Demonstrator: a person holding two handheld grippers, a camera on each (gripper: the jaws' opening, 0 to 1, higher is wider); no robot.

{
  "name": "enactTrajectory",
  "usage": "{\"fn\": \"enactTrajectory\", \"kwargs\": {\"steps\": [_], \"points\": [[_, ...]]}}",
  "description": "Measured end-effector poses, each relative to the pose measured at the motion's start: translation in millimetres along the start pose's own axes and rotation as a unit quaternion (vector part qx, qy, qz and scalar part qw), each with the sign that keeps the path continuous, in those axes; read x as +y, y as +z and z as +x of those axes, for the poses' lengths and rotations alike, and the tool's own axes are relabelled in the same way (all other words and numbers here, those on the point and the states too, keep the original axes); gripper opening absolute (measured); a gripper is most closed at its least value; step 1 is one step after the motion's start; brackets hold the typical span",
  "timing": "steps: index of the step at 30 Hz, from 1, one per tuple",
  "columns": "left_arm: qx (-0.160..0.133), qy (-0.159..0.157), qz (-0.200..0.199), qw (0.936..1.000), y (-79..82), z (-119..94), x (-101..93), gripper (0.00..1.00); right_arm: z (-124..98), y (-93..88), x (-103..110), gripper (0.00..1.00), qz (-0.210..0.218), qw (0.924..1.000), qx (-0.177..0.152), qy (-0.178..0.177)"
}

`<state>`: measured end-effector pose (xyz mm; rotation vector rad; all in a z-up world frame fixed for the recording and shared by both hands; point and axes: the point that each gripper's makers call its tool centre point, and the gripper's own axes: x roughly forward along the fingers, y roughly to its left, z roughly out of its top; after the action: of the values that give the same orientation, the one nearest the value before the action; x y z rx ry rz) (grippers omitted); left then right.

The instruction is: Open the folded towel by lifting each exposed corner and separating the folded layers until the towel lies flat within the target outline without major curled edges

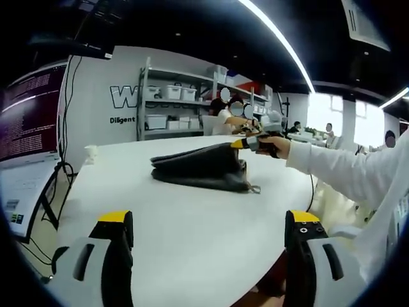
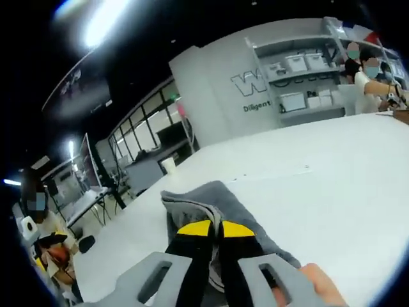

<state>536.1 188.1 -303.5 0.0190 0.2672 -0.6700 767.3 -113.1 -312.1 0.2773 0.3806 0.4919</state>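
Right gripper (image 2: 214, 229) clamped on towel (image 2: 208, 201) corner; left gripper (image 1: 211, 220) jaws apart.
Risk: thin pinch slips, or lifts both layers, dragging towel across tabletop (image 1: 192, 217).

**Surfaces and finishes**

Towel (image 1: 199, 167) is dark grey cloth, matt, soft nap, limp folds. Table (image 1: 192, 243) is smooth white, faint sheen. My left gripper (image 1: 208, 224): matt grey plastic shells, black fingers, yellow tips. My right gripper (image 2: 214, 229): same finish, pinched on the cloth. Sleeve (image 1: 339, 169) is white knit fabric.
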Motion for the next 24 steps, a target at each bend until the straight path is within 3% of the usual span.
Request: {"fn": "enactTrajectory", "kwargs": {"steps": [10,24], "points": [[0.0,-0.001,0.0,1.0,-0.1,1,-0.3,0.97,-7,11.3,-37,0.0,0.009,0.9982,-0.019,-0.055],[-0.001,-0.001,-0.001,1.0,0.0,-1,1.0,0.97,-37,23.0,-100,0.0,0.024,0.9891,-0.054,-0.135]]}}
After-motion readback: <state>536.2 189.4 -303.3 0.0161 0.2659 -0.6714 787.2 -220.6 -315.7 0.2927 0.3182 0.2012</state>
